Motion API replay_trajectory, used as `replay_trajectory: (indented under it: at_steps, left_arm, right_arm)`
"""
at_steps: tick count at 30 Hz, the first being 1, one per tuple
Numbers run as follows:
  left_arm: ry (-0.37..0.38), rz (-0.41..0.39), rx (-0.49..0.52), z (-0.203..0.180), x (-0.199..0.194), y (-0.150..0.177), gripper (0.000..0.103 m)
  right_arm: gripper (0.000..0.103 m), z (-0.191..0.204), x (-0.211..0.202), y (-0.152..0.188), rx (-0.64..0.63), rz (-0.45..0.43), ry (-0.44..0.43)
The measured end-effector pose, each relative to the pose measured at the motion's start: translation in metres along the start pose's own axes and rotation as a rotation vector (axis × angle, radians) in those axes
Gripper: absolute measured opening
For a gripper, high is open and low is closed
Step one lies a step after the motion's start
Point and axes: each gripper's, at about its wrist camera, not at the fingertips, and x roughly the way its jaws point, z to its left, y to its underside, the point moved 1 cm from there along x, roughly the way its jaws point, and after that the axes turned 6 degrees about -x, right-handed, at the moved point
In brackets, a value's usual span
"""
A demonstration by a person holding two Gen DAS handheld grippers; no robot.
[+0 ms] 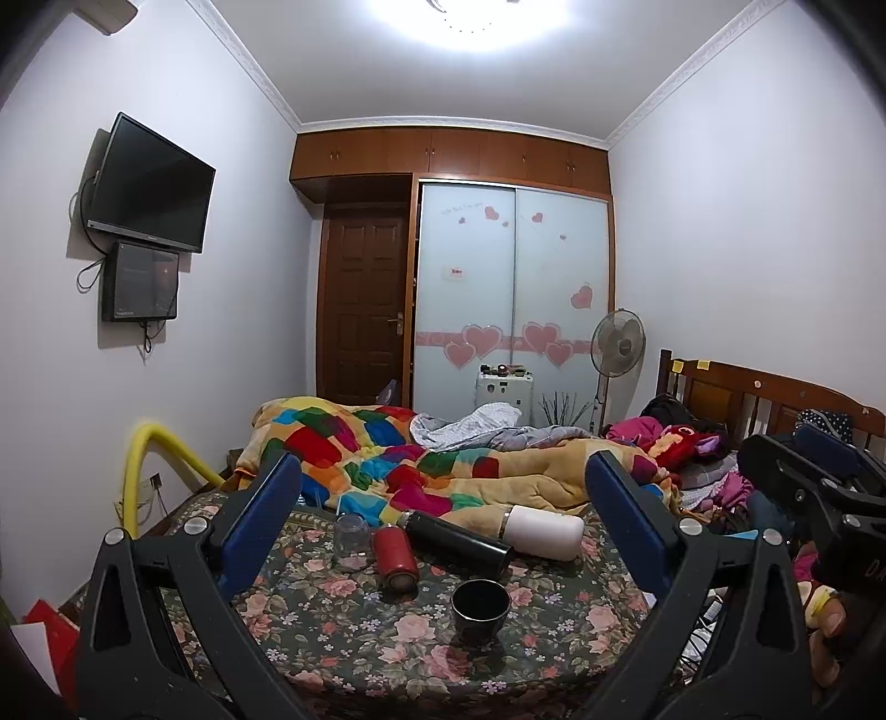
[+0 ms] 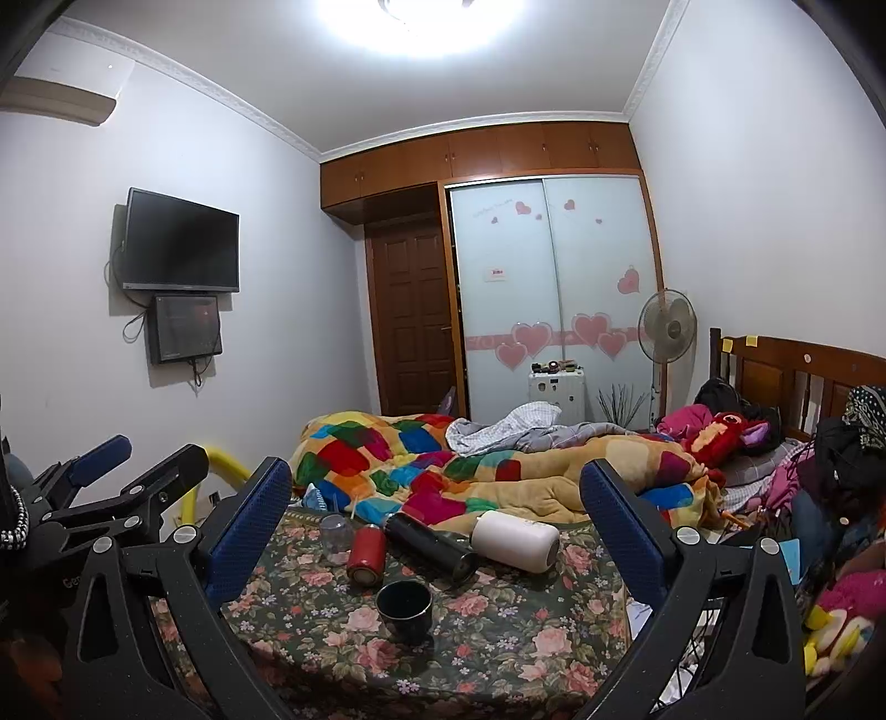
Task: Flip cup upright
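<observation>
You face white walls [image 1: 747, 232], bright ceiling lamp [image 1: 487, 16], wall TV [image 1: 149, 185], brown door [image 1: 362, 310], heart-stickered wardrobe [image 1: 512, 288], standing fan [image 1: 617, 343], wooden headboard [image 1: 736, 396], patchwork quilt [image 1: 387, 459] on your bed.

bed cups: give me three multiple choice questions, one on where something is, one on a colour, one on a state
1. Where does the small black cup stand?
A. nearer the cameras than the lying bottles
B. on the quilt
C. on the headboard

2. What colour is the bottle lying between the glass jar and the long black flask?
A. white
B. red
C. green

3. How is the small black cup standing?
A. on its side
C. mouth down
B. mouth up

Answers: 1 A, it stands on the floral cover in front of the bottles. 2 B, its body is red. 3 B, its open rim faces up in both views. The left gripper and right gripper are both open and hold nothing.
</observation>
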Motion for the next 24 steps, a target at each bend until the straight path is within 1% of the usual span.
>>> replay_trajectory:
  at_steps: [24]
  left_arm:
    - [0.014, 0.015, 0.001, -0.0012, 0.0044, 0.0015, 0.103]
  right_arm:
    - [0.103, -0.0007, -0.0002, 0.0015, 0.004, 0.01, 0.0]
